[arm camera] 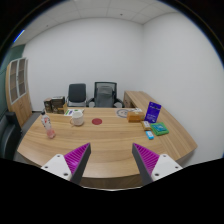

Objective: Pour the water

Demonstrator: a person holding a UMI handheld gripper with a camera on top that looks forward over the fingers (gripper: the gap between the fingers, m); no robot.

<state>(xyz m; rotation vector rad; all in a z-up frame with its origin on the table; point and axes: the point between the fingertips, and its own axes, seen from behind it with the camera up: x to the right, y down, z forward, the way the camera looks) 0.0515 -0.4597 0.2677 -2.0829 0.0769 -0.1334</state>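
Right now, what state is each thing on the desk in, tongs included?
tongs: open, holding nothing, short of the desk's items
cup: upright on the desk, contents not discernible
kettle: upright, untouched
red coaster: lying flat, nothing on it
purple box: standing upright
office chairs: unoccupied, behind the desk

The gripper (112,160) was held level, its two fingers (70,160) spread wide apart, gripping nothing.

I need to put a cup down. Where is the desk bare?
The desk is bare just ahead of the open gripper, short of the red coaster. It is crowded around the blue box and between the glass and white pot.
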